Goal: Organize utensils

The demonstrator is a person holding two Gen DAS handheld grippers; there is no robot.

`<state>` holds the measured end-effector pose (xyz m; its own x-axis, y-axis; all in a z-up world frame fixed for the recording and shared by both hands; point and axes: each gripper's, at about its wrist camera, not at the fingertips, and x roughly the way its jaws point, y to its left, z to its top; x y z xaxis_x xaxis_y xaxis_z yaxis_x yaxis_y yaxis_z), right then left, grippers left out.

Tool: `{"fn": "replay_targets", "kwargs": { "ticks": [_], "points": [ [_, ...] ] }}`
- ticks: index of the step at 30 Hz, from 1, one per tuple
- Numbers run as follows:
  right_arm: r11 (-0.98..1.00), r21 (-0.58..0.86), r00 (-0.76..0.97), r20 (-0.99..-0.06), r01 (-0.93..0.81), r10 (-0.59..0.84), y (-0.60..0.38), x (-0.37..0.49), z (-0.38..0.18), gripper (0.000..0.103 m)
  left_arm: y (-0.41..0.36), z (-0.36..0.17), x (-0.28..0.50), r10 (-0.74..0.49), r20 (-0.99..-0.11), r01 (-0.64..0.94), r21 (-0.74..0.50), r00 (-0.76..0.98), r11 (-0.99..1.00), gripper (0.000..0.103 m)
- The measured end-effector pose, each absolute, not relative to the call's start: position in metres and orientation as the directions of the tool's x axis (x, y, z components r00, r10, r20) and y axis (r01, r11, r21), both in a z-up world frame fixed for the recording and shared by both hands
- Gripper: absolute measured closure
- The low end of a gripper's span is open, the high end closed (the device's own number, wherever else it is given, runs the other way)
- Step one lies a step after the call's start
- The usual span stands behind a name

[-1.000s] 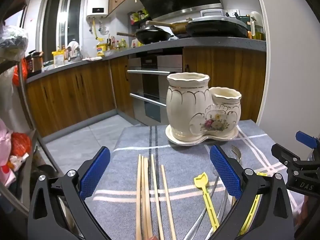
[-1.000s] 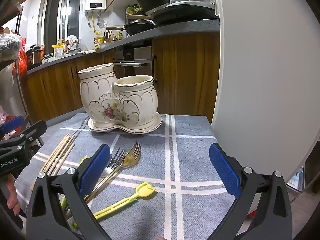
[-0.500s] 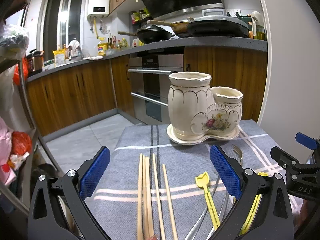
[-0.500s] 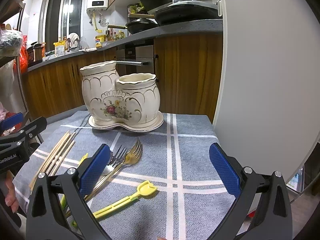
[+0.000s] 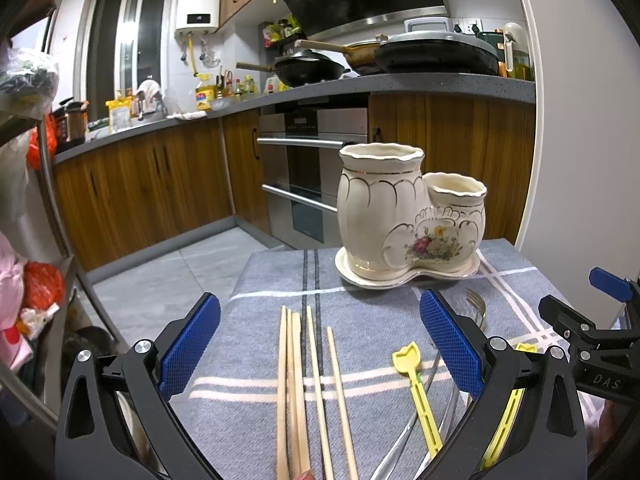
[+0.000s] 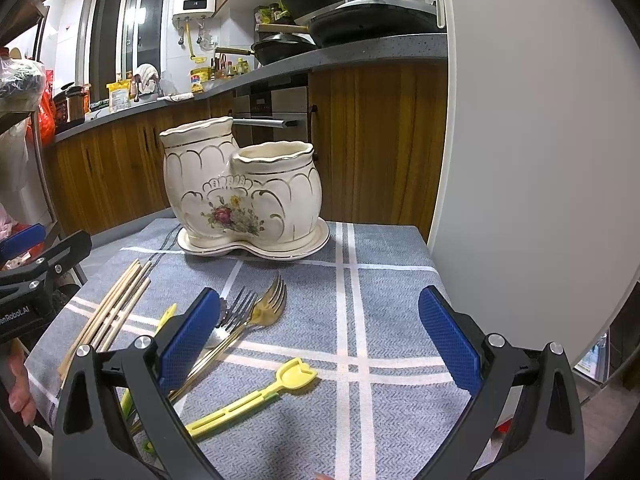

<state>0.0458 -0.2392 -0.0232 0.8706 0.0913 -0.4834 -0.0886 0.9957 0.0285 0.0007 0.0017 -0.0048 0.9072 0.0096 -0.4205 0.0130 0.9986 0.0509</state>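
Chopsticks [image 5: 308, 384] lie in a loose bundle on the grey checked cloth [image 5: 260, 412], right between the spread fingers of your left gripper [image 5: 320, 348]. You hold that gripper wide apart with nothing in it, hovering above the cloth, its blue pads [image 5: 192, 344] on either side of the sticks without touching them.

Your right gripper [image 6: 320, 340] is just as wide and holds nothing. From its camera, the gold fork [image 6: 264, 312] and a silver fork [image 6: 236, 312] lie side by side, tines pointing toward the holder, partly hidden behind the left pad. A yellow plastic pick [image 6: 256, 396] with a tulip-shaped head lies across the cloth nearer to you, between the fingers. A second yellow pick [image 6: 166, 316] shows only its tip to the left of the forks, near the chopsticks.

At the far end of the cloth stands the cream ceramic holder [image 5: 408, 216] on its matching saucer, upright. It has two joined pots: a taller one on the left and a shorter one on the right, with a flower painted on the front. No utensil sticks up out of either pot; their insides are not visible from these angles.

Behind the table you see the wooden kitchen cabinets [image 5: 140, 188], the oven [image 5: 308, 172] and pans [image 5: 312, 68] on the counter. A white wall [image 6: 520, 140] runs along the right side of the table.
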Motion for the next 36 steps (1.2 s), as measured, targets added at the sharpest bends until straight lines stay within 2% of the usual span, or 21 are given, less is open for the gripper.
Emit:
{"fn": "replay_targets", "kwargs": {
  "ticks": [36],
  "points": [
    [0.996, 0.019, 0.866, -0.493, -0.084, 0.082, -0.2369, 0.0461, -0.0257, 0.005, 0.0044, -0.0088, -0.001, 0.017, -0.428, 0.012, 0.065, 0.904, 0.998, 0.004]
  ]
}}
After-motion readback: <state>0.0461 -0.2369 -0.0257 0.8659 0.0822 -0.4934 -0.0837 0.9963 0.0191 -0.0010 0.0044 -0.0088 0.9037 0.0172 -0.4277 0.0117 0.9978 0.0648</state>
